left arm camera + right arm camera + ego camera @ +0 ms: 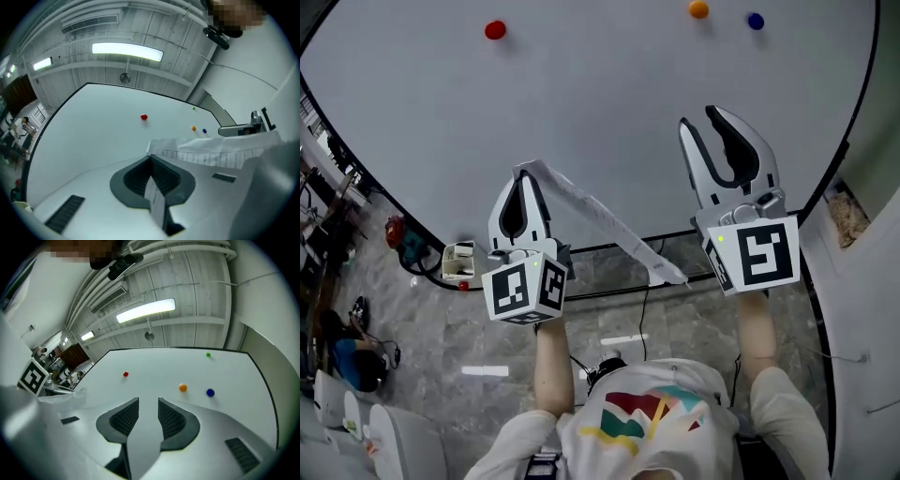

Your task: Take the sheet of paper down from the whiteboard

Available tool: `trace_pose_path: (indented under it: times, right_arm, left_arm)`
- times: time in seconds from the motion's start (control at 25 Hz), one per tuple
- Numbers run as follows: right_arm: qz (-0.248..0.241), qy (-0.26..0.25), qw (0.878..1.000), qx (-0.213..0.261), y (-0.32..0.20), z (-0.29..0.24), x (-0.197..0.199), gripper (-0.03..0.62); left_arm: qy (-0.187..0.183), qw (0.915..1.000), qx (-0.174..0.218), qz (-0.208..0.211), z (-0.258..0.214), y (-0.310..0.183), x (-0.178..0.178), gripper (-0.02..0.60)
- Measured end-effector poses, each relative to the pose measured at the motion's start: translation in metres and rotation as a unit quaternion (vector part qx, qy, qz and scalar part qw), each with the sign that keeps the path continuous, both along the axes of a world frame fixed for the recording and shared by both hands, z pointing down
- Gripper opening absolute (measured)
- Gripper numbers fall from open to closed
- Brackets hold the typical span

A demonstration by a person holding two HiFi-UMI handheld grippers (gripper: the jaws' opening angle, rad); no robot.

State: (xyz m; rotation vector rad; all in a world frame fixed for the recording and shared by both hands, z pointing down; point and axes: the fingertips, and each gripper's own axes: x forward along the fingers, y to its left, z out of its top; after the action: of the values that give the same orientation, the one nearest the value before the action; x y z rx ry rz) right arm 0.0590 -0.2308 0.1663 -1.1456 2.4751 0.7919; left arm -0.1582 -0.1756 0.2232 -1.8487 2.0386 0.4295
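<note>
The sheet of paper (600,217) is off the whiteboard (581,112) and sags as a long strip down to the right. My left gripper (523,174) is shut on its upper left corner. In the left gripper view the paper (211,151) spreads to the right of the closed left gripper (151,157), and a printed edge of it is pinched between the pads. My right gripper (701,117) is held up beside the paper's right end, open, touching nothing. In the right gripper view the right gripper (148,402) shows only board between its fingers.
A red magnet (495,30), an orange magnet (698,9) and a blue magnet (756,21) stick high on the board; a green magnet (208,354) sits higher still. A small white box (457,262) rests at the board's lower edge. A pale pillar (862,309) stands right.
</note>
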Motion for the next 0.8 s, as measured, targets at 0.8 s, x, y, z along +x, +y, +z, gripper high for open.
trace_pose_path:
  times: [0.8]
  right_arm:
    - [-0.040, -0.008, 0.981, -0.189, -0.005, 0.142, -0.025, 0.132]
  left_arm:
    - [0.035, 0.9951, -0.082, 0.042, 0.089, -0.002, 0.029, 0.046]
